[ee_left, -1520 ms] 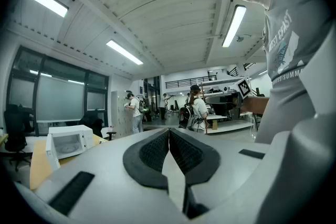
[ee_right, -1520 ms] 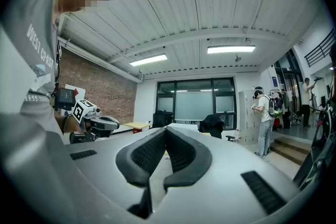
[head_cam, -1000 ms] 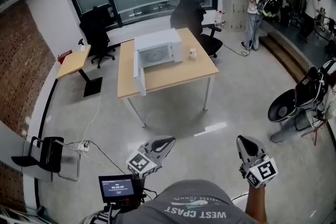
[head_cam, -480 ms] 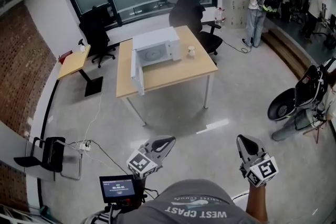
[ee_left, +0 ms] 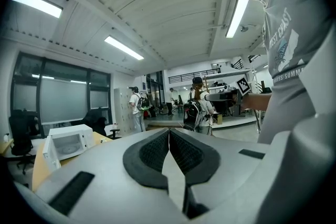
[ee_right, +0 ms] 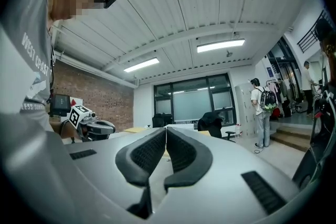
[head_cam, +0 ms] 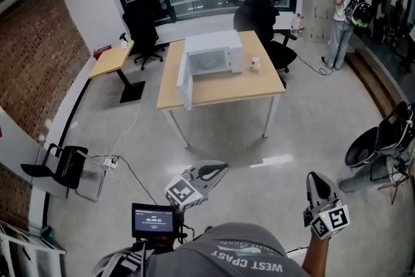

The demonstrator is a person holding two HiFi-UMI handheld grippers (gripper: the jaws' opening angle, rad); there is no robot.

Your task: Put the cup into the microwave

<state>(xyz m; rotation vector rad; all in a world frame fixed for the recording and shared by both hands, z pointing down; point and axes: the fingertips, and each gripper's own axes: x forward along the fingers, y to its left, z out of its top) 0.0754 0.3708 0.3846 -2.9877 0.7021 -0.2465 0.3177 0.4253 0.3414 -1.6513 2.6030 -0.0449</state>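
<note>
Where the table [head_cam: 228, 90] stands, microwave [head_cam: 216, 50] and cup [head_cam: 255, 64] share it.

The T-shirt [head_cam: 241, 251] is grey with pale print. The left gripper [head_cam: 222, 168] and right gripper [head_cam: 314, 177] are grey, with black ribbed fingers [ee_left: 153, 153] and marker cubes [head_cam: 181, 192].

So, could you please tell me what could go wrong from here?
The microwave door stands open toward the front edge of the table and could get bumped on approach. A cable trails across the floor toward the table, a possible trip. The left tool and right tool are both shut; reaching the small cup that way might tip it.
</note>
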